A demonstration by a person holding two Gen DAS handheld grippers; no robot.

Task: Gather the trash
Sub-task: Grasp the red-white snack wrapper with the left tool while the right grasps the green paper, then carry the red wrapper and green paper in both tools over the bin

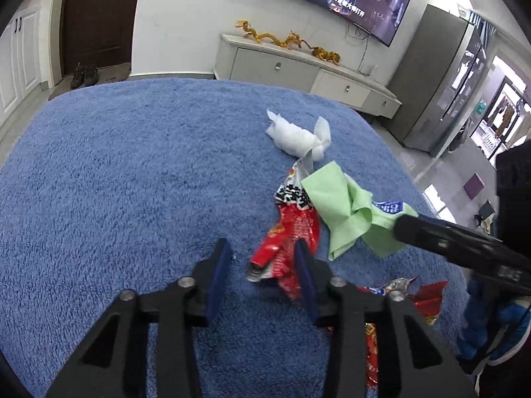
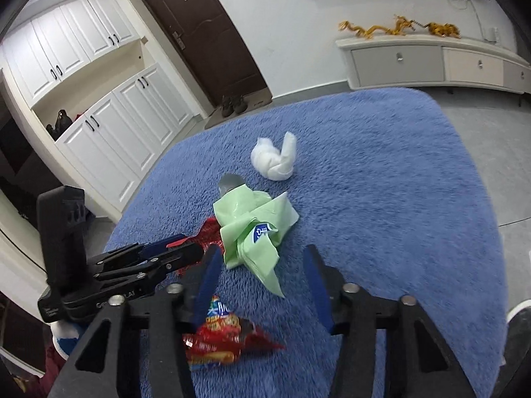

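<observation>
The left hand-held gripper (image 1: 262,265) stands low over the blue rug (image 1: 116,182) with its jaws partly apart. The lower end of a red wrapper (image 1: 292,229) lies between the pads; its right edge meets the right pad, but a gap shows at the left pad, so I judge that it is not yet gripped.

The right hand-held gripper (image 2: 262,272) also has its jaws partly apart, and they hold nothing. In the left wrist view one of its fingers touches the green sheet (image 1: 341,205) or overlaps its right corner; in its own view the tail of the sheet (image 2: 252,232) reaches only toward the gap between the pads.

I take the green sheet as landmark. The red wrapper lies partly under its left side. A white tissue wad (image 2: 273,159) lies beyond it, near but apart. A bit of blue-and-white printed packaging (image 2: 262,232) is wrapped inside its folds. A second red snack bag (image 2: 225,335) lies on the near side of it, close under the right gripper.

As far as the pictures show, nothing is collected yet: all pieces lie on the rug, and no bin or bag for the trash is in view. The work seems to be at its start, with both grippers near a first grasp. The wad, the second bag and the rest remain to be taken.
</observation>
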